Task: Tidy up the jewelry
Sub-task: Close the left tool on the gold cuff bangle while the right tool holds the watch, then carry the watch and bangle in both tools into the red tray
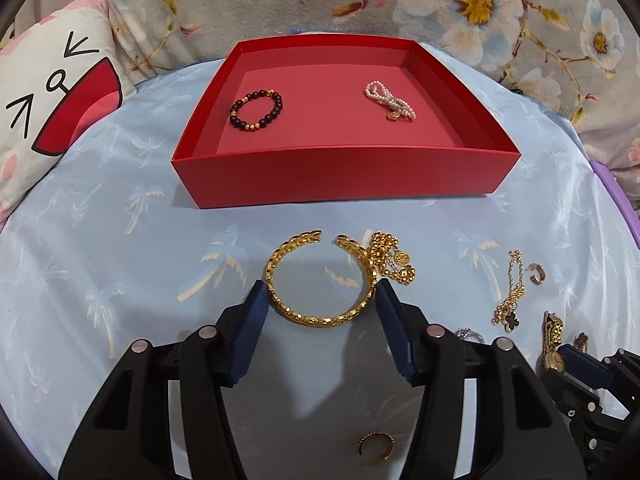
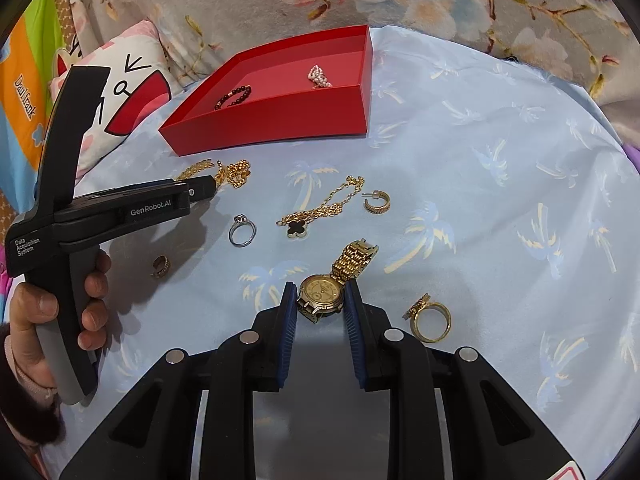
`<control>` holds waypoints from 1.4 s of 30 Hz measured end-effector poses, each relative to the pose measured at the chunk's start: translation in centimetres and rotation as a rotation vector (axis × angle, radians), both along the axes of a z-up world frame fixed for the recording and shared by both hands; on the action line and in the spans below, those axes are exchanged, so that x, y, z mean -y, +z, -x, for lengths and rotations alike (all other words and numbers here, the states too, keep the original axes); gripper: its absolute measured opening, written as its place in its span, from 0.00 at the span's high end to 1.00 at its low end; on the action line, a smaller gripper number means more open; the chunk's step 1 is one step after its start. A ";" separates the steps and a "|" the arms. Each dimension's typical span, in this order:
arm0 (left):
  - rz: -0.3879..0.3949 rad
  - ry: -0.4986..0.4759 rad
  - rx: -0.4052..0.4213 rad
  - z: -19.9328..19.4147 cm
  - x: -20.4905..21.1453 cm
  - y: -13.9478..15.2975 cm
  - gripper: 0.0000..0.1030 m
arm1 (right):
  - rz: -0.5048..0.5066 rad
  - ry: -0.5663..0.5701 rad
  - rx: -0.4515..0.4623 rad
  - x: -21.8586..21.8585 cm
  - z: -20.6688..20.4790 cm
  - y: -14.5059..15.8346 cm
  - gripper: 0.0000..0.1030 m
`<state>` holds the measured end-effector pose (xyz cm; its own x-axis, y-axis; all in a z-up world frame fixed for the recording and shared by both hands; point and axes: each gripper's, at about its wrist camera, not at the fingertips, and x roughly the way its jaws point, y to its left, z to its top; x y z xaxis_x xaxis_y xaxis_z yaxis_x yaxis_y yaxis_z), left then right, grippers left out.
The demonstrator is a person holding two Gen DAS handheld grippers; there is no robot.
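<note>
A red tray (image 1: 344,178) holds a dark bead bracelet (image 1: 256,109) and a pearl bracelet (image 1: 390,101). My left gripper (image 1: 320,294) is open, its blue pads on either side of a gold open bangle (image 1: 320,280) on the blue cloth. My right gripper (image 2: 320,300) stands with its pads against both sides of a gold watch (image 2: 322,293) that lies on the cloth. A gold chain (image 1: 394,258) lies beside the bangle. The tray (image 2: 280,120) also shows in the right wrist view.
On the cloth lie a clover necklace (image 2: 320,210), a gold hoop earring (image 2: 376,202), a silver ring (image 2: 242,230), a wide gold ring (image 2: 432,316), and a small gold ring (image 2: 161,266). A cartoon pillow (image 1: 52,92) lies at the left. Floral fabric is behind.
</note>
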<state>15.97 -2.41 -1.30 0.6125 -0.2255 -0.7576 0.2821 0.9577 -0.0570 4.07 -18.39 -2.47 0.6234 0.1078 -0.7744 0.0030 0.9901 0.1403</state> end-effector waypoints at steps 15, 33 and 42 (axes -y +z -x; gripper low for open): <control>0.017 -0.012 0.039 1.7 -0.8 0.8 0.49 | 0.005 0.008 0.011 -0.4 0.2 0.4 0.78; 0.070 -0.010 0.177 -1.4 -3.2 10.4 0.49 | -0.045 0.077 0.158 -0.2 -7.4 11.2 0.78; 0.056 0.016 0.156 -8.9 -1.6 10.2 0.49 | -0.072 0.059 0.159 -0.2 -16.9 11.8 0.78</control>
